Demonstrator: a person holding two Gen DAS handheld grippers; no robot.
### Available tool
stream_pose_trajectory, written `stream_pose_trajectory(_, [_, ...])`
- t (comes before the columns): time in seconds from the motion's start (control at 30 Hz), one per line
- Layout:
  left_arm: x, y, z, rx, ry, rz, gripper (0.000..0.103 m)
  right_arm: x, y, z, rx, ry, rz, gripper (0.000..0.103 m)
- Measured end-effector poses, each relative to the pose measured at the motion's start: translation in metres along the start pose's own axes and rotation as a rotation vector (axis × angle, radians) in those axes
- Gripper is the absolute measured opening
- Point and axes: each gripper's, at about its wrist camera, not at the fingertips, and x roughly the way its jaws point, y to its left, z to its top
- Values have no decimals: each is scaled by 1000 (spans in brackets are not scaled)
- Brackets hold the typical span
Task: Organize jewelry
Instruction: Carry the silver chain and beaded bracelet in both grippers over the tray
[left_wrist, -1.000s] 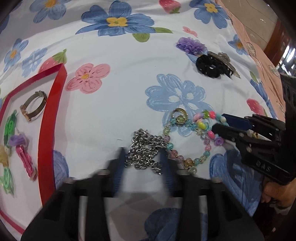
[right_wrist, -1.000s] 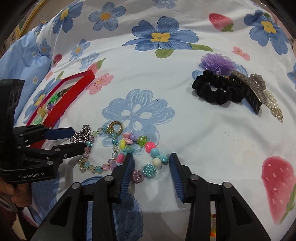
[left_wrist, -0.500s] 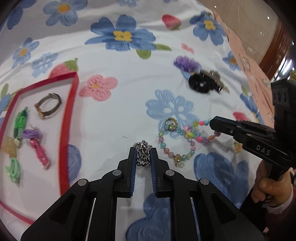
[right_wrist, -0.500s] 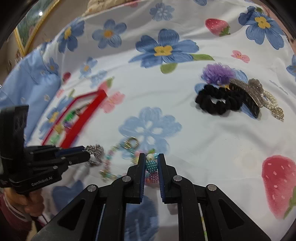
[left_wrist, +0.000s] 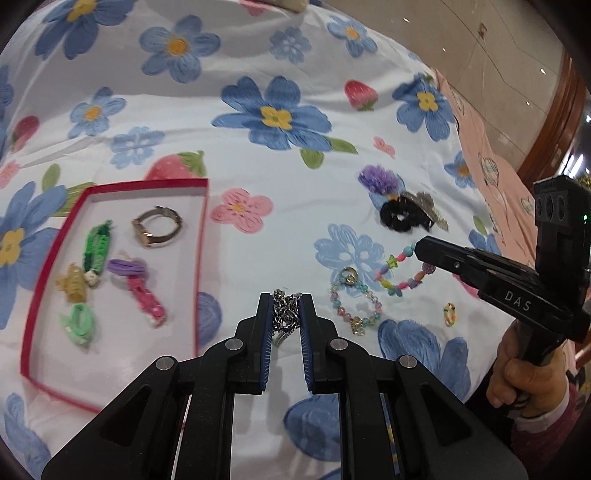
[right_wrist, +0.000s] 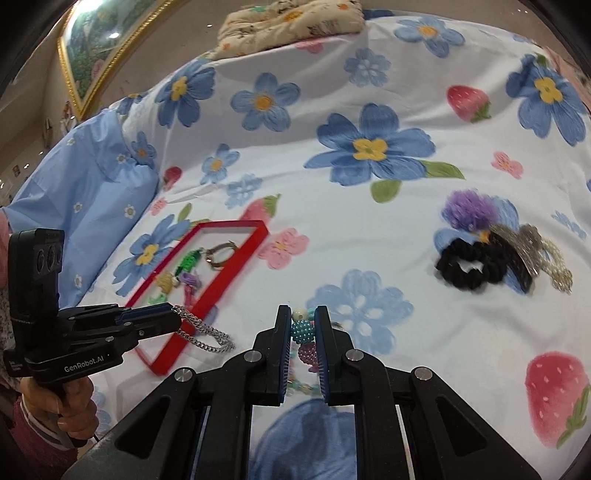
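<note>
My left gripper (left_wrist: 286, 297) is shut on a bunched silver chain (left_wrist: 285, 317) and holds it above the flowered bedspread. In the right wrist view the chain (right_wrist: 205, 334) dangles from the left gripper (right_wrist: 175, 319) beside the red tray (right_wrist: 229, 223). My right gripper (right_wrist: 303, 314) is shut on a colourful bead bracelet (right_wrist: 303, 330). In the left wrist view that bracelet (left_wrist: 397, 286) hangs from the right gripper (left_wrist: 421, 249). A pastel bead bracelet (left_wrist: 357, 322) with a ring lies on the cloth between them. The red tray (left_wrist: 202, 258) holds a watch (left_wrist: 157, 227) and several hair ties.
A black scrunchie (right_wrist: 469, 266), a purple scrunchie (right_wrist: 467, 208) and a glittery claw clip (right_wrist: 524, 243) lie together at the right. A small yellow loop (left_wrist: 450, 314) lies near the right gripper. A person's hand (left_wrist: 517, 373) grips each handle. Pillows sit at the bed's far edge.
Both grippers closed, the left on the silver chain and the right on the colourful bead bracelet, then rose and lifted them off the bedspread. The tray has come fully into the left wrist view.
</note>
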Motion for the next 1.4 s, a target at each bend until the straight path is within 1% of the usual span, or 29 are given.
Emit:
stream_pose_trajectory(0.37, [-41, 29, 2, -51, -77, 42, 12, 6, 38, 11, -46, -8, 72, 12])
stream_pose_trajectory(0.5, [-54, 40, 5, -68, -105, 56, 12, 13, 53, 15, -65, -5, 99, 12])
stream_pose_trajectory(0.63, [-64, 51, 8, -91, -125, 54, 12, 20, 69, 19, -82, 1, 127, 12])
stream_pose_trajectory(0.77, [-73, 64, 9, -107, -143, 78, 12, 30, 88, 23, -101, 9, 164, 12])
stream_pose_trajectory(0.9, [-74, 78, 9, -125, -141, 99, 12, 41, 105, 25, -121, 22, 198, 12])
stream_pose_trajectory(1.07, [-67, 99, 6, -161, -120, 115, 12, 63, 129, 23, -143, 56, 242, 12])
stream_pose_trajectory(1.4, [-50, 132, -11, -219, -73, 135, 12, 108, 164, 11, -179, 149, 302, 12])
